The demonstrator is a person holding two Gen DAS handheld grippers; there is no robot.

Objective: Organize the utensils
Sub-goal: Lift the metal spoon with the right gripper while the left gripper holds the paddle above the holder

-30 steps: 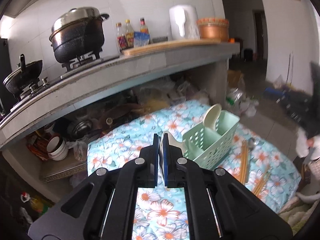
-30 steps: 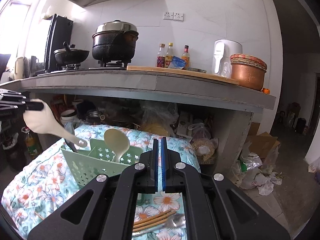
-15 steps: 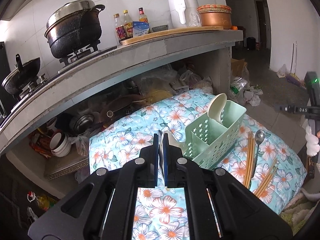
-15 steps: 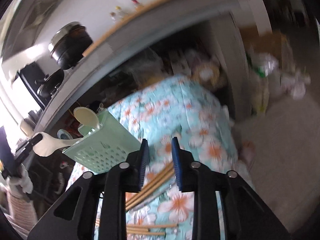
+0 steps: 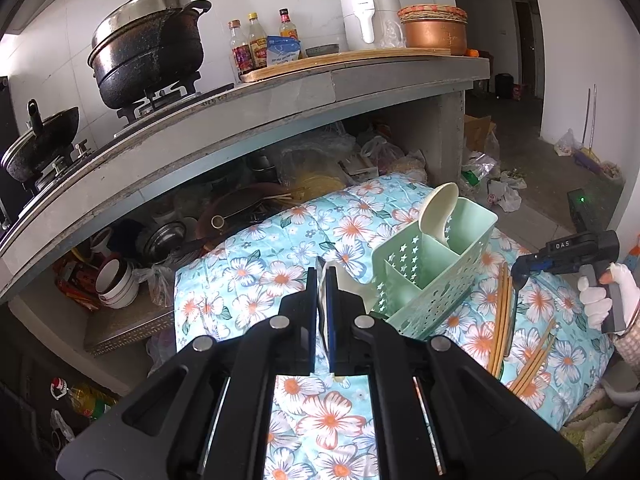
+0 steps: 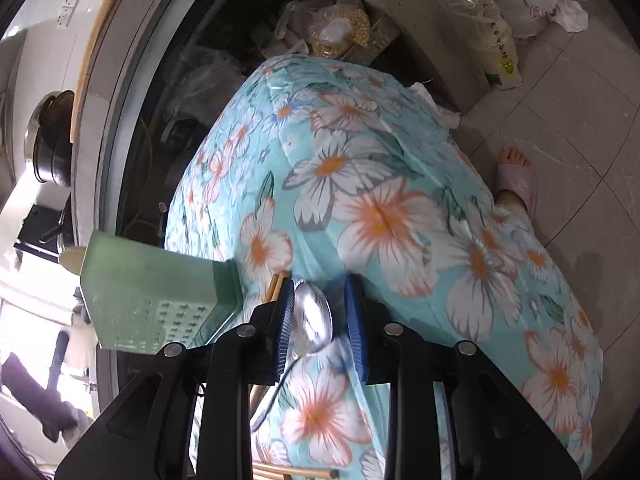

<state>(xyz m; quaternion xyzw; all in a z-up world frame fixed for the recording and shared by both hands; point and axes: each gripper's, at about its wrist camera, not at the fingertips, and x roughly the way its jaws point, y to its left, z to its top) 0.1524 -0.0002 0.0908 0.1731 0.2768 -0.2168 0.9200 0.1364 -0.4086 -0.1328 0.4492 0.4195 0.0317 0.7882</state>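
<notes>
Mint-green plastic utensil caddy (image 5: 434, 276) with star cut-outs stands on the turquoise floral cloth (image 5: 260, 276) right of centre in the left wrist view; a cream plastic rice paddle (image 5: 438, 210) stands upright in one of its far compartments. At lower centre the left gripper (image 5: 322, 280) has its blue pads pinched onto a second cream plastic spoon (image 5: 344, 284) — its pale body shows just right of the jaws, beside the caddy's near wall. Wooden chopsticks (image 5: 502, 316) lie on the cloth right of the caddy. In the right wrist view the right gripper (image 6: 320, 312) is partly parted, with the shiny metal spoon (image 6: 314, 322) lying bowl-up between its pads — the left pad is close to the bowl, the right one clear of it.
</notes>
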